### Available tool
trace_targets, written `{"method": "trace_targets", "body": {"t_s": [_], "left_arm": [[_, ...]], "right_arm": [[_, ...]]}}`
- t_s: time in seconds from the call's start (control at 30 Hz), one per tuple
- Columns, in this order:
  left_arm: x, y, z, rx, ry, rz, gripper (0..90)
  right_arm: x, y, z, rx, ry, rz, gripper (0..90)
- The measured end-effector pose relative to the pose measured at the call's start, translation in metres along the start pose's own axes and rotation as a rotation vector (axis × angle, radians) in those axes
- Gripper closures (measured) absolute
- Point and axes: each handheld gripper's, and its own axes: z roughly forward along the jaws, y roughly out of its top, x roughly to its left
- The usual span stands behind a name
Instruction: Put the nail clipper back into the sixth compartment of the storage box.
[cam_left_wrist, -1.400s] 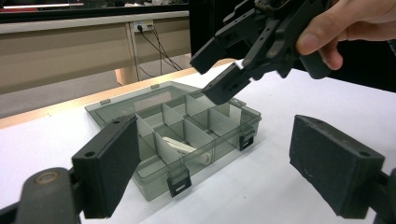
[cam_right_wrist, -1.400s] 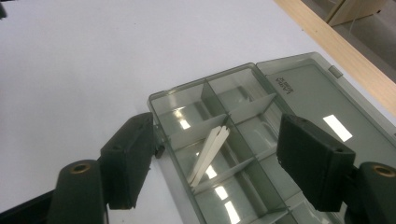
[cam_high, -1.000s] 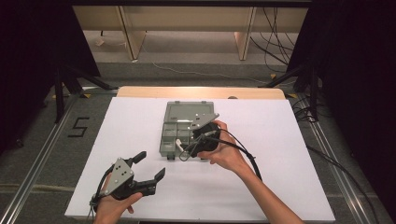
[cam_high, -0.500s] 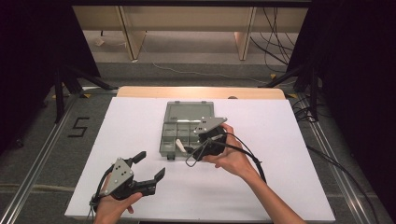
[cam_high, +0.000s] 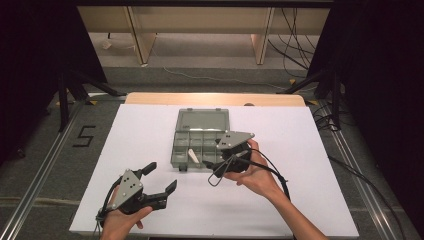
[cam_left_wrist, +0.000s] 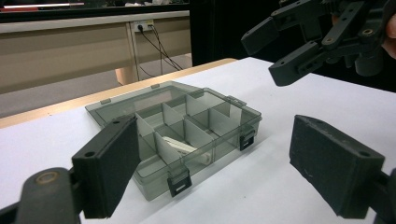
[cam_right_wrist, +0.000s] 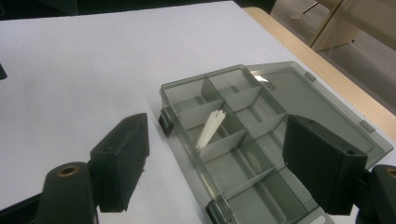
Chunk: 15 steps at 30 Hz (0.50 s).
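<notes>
Left gripper (cam_high: 159, 180): held low over the near left part of the counter, well apart from the box; jaws apart, nothing between them.
Compartment box (cam_high: 200, 147): smoky transparent plastic, set on the white counter (cam_high: 310, 150) at centre; lid (cam_high: 204, 121) folded back flat on the far side; two black latches on the near wall.
White strip (cam_high: 192, 155): seen lying tilted in a near-row compartment, leaned against a divider.
Right gripper (cam_high: 212, 163): held at the box's near right corner; jaws apart, nothing clamped; seen raised above the counter in the left gripper view.
</notes>
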Motion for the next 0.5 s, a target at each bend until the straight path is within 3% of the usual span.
{"method": "trace_targets", "body": {"t_s": [0.5], "left_arm": [[-0.001, 0.001, -0.001, 0.003, -0.001, -0.004, 15.8]], "right_arm": [[-0.001, -0.008, -0.016, -0.052, -0.023, 0.019, 23.4]]}}
